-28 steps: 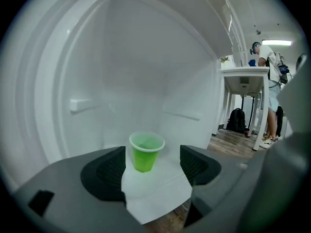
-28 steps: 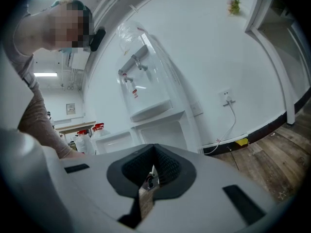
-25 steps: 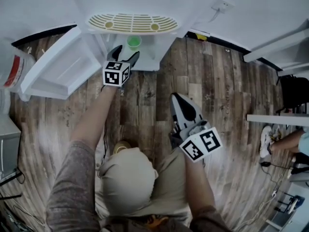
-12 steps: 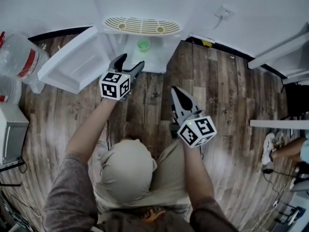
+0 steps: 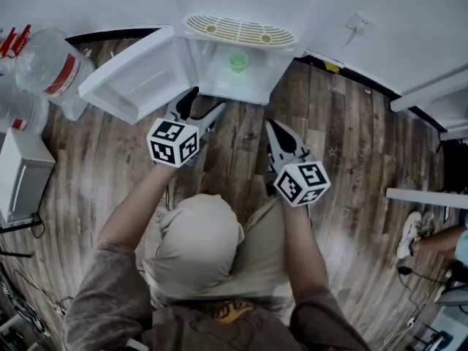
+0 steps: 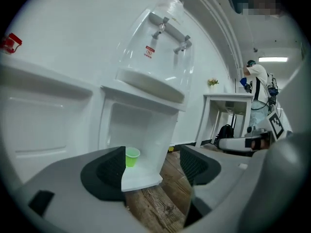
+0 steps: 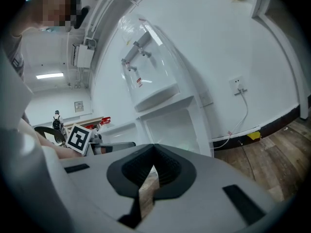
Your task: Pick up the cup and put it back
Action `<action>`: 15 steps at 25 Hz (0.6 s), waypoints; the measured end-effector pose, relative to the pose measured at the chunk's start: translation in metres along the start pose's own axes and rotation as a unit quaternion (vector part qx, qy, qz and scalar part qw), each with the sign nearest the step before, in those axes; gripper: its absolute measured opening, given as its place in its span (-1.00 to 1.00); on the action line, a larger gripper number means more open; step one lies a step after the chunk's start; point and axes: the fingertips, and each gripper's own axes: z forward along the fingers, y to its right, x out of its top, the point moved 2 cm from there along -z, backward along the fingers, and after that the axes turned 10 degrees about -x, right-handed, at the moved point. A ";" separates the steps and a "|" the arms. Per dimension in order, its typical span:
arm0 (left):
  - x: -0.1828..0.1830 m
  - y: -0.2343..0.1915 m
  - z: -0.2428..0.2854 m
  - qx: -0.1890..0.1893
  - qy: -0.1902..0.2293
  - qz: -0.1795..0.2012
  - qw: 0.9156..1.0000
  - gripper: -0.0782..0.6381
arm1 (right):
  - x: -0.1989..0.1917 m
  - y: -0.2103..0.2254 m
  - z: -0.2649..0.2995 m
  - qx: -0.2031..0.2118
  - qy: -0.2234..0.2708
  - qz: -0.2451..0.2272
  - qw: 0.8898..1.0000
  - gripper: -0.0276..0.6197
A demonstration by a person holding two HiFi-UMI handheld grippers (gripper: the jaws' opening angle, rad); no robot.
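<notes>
Cup: small green cup, upright on the white floor of the open lower compartment, toward its back, apart from both grippers.
Compartment: white recess in the base of the water dispenser, open at the front.
Door: white compartment door, swung wide open to the left side of the head view.
Drip tray: slotted pale tray directly above the compartment, with 2 taps above it in the left gripper view.
Left gripper: left gripper is held in front of the compartment, pointing toward it. Its jaws stand well apart with only floor and the compartment's edge showing between them. The cup sits beyond, just beside the left-hand pad in that gripper's view.
Right gripper: right gripper is lower and to the right in the head view, over the floor and well apart from the cup. Its jaws are together at the tips and hold nothing.
Floor: dark wood-plank floor under both grippers.
Bottle: large clear water bottle with a red label, lying left of the open door.
Socket: wall socket with a cord, right of the dispenser.
Person: capped head at the bottom centre of the head view, with both arms reaching forward.
</notes>
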 end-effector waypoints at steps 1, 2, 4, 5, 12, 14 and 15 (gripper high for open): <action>0.000 0.002 -0.006 0.002 0.002 -0.002 1.000 0.15 | -0.001 0.000 0.001 0.001 -0.002 -0.004 1.000 -0.91; 0.000 0.005 -0.012 0.002 0.004 -0.003 1.000 0.15 | -0.003 0.000 0.001 0.002 -0.004 -0.008 1.000 -0.91; -0.002 0.011 -0.023 0.004 0.005 0.002 1.000 0.15 | -0.005 0.001 0.002 0.003 -0.010 -0.012 1.000 -0.91; -0.003 0.014 -0.027 0.006 0.006 0.005 1.000 0.15 | -0.006 0.001 0.002 0.002 -0.012 -0.012 1.000 -0.91; 0.001 0.028 -0.041 -0.004 0.018 0.022 1.000 0.04 | -0.006 -0.003 0.003 0.005 -0.014 -0.030 0.999 -0.91; 0.006 0.031 -0.042 -0.008 0.025 0.027 0.999 -0.18 | -0.006 -0.007 0.002 0.006 -0.014 -0.044 0.999 -0.91; 0.008 0.032 -0.043 -0.012 0.027 0.029 0.999 -0.27 | -0.006 -0.009 0.001 0.008 -0.014 -0.049 0.999 -0.91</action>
